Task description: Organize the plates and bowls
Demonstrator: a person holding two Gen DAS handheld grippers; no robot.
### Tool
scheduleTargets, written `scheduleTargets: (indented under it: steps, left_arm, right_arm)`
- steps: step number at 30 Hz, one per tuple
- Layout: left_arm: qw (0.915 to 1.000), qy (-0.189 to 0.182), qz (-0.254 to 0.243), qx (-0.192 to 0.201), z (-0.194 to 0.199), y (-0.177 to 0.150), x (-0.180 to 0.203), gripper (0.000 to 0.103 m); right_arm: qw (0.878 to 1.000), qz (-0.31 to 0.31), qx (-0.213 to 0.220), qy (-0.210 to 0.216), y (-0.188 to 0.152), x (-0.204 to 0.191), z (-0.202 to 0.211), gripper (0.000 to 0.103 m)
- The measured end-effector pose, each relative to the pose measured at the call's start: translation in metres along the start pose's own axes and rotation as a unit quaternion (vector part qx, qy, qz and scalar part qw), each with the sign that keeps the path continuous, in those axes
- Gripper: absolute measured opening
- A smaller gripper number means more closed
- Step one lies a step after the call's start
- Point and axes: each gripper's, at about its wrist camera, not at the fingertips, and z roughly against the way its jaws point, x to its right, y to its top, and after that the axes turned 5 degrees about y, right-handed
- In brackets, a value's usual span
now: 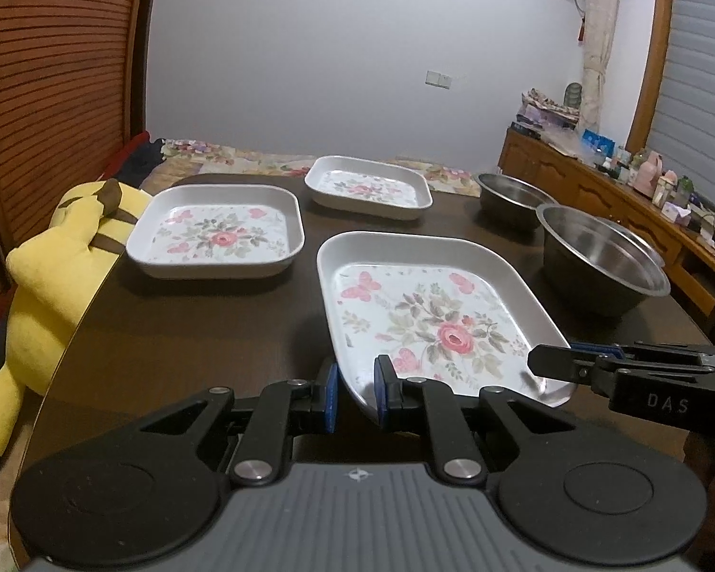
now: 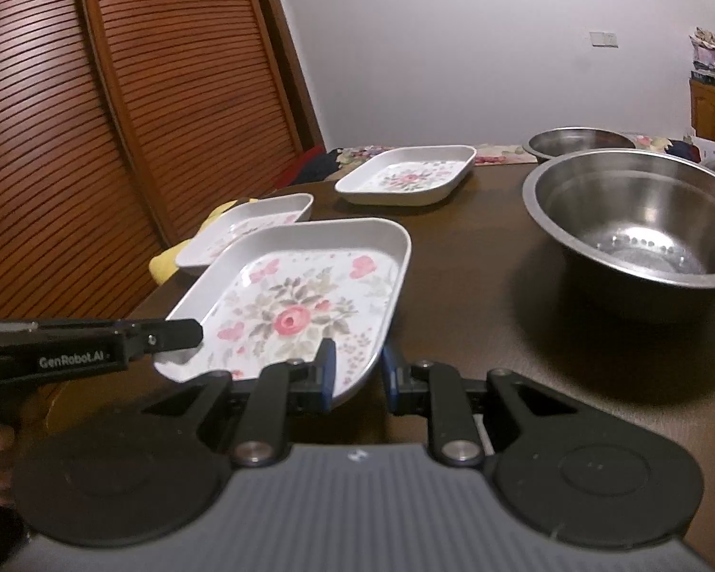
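The left gripper [image 1: 356,393] and right gripper [image 2: 356,376] each straddle, unclosed, the near rim of the white square floral melamine plate [image 1: 434,324]; uneven clamping could tip it.

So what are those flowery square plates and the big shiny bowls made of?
The nearest floral plate looks like melamine or glazed ceramic: a smooth, semi-gloss white rim with a printed rose pattern. I can't tell which. The big bowl looks like stainless steel: grey, brushed, with bright reflections and a thin rolled rim. The table seems to be dark wood or wood veneer with a dull sheen.
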Motion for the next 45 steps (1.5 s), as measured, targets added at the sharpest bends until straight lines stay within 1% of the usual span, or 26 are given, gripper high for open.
scheduleTargets:
  steps: [10, 18, 32, 33, 35, 39, 41, 43, 45]
  left_arm:
    - [0.9999, -0.001, -0.002, -0.015, 0.002, -0.017, 0.000, 0.016]
    - [0.9997, -0.002, 0.000, -0.023, -0.004, -0.022, 0.001, 0.016]
    - [0.9998, -0.001, 0.006, -0.020, -0.005, -0.020, 0.001, 0.017]
    - [0.9998, -0.001, 0.006, -0.020, -0.005, -0.019, 0.000, 0.018]
    - [0.9998, -0.003, 0.009, -0.017, -0.004, -0.018, -0.001, 0.026]
    - [0.9999, -0.004, 0.012, -0.009, 0.001, -0.012, -0.003, 0.028]
    - [0.9999, -0.006, 0.013, -0.003, 0.005, -0.008, -0.004, 0.035]
    - [0.9999, -0.004, 0.009, 0.005, 0.009, -0.003, -0.006, 0.040]
    - [0.9999, -0.002, 0.006, 0.010, 0.010, 0.003, -0.008, 0.041]
  right_arm:
    - [1.000, 0.004, -0.006, 0.003, -0.013, -0.006, 0.010, 0.023]
    - [1.000, -0.008, -0.016, 0.002, -0.021, -0.005, 0.008, 0.023]
    - [1.000, -0.006, -0.007, 0.003, -0.026, -0.005, 0.010, 0.027]
    - [1.000, -0.007, -0.006, 0.004, -0.026, -0.005, 0.011, 0.027]
    - [1.000, -0.008, -0.004, 0.002, -0.025, -0.004, 0.011, 0.027]
    - [1.000, -0.008, 0.007, 0.001, -0.022, -0.002, 0.017, 0.028]
    - [1.000, -0.008, 0.017, 0.002, -0.018, -0.001, 0.022, 0.028]
    - [1.000, 0.000, 0.027, 0.002, -0.012, -0.001, 0.028, 0.031]
    - [0.999, 0.006, 0.032, 0.007, -0.004, -0.001, 0.031, 0.035]
